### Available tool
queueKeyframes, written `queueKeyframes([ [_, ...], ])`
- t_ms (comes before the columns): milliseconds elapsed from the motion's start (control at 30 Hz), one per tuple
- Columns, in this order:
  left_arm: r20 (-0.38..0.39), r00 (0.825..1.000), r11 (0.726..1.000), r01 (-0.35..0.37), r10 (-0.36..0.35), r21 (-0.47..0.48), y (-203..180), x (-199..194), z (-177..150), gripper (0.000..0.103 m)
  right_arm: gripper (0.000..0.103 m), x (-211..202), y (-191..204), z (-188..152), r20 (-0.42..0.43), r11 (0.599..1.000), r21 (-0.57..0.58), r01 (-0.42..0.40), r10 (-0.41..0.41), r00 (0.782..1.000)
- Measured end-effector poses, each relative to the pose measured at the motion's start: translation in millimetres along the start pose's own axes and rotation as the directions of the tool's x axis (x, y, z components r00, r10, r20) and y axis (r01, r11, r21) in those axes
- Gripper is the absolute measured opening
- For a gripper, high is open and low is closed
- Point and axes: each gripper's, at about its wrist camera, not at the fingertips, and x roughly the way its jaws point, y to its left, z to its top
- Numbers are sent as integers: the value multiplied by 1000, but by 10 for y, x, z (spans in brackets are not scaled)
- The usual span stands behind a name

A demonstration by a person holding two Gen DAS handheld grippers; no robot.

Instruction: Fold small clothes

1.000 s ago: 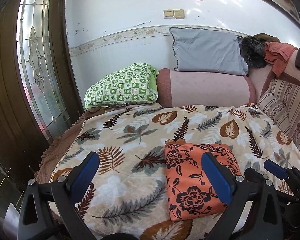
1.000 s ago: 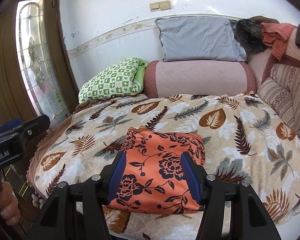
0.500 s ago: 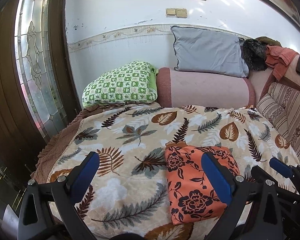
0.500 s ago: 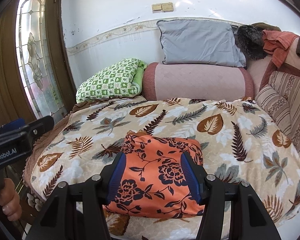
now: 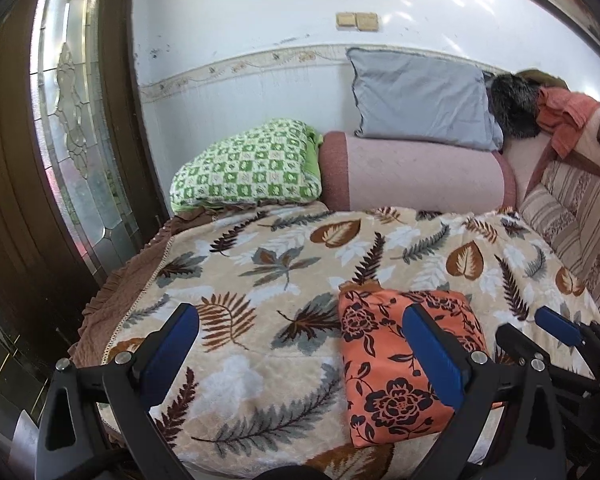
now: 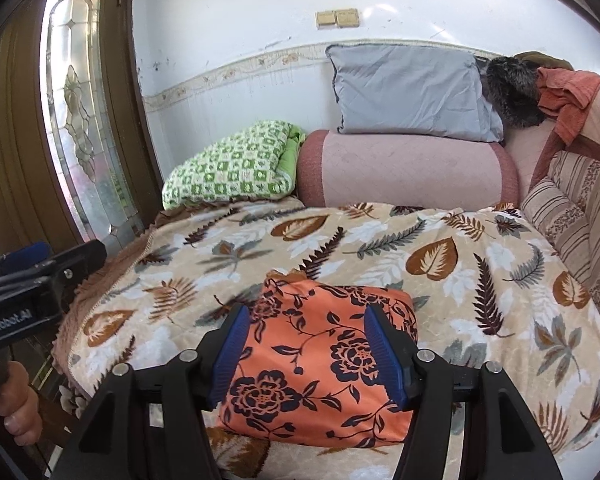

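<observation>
A folded orange garment with dark flowers (image 5: 384, 364) lies near the front edge of the leaf-patterned blanket (image 5: 260, 280); it also shows in the right wrist view (image 6: 324, 364). My left gripper (image 5: 300, 344) is open and empty, held back above the bed's front edge, its right finger in front of the garment. My right gripper (image 6: 306, 352) is open and empty, held back from the garment, which shows between its fingers. The right gripper shows at the lower right of the left wrist view (image 5: 556, 328). The left gripper shows at the left of the right wrist view (image 6: 32, 280).
A green checked folded blanket (image 5: 248, 164), a pink bolster (image 5: 416, 176) and a grey pillow (image 5: 420, 104) lie at the back against the wall. A striped cushion (image 5: 580, 220) and heaped clothes (image 5: 560, 116) are at right. A glass-panelled door (image 5: 72, 140) stands at left.
Both grippers have drawn back and risen a little from the bed, so the garment looks slightly farther off. The garment has not moved. Both stay open.
</observation>
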Motion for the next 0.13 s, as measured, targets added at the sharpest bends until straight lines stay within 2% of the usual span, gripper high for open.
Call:
queueKeyframes([
  [133,-9,1000,1000,13,-12,21,-97,142,-18,101,64,177,-133,-16,-26,999,42,-11,12,1000],
])
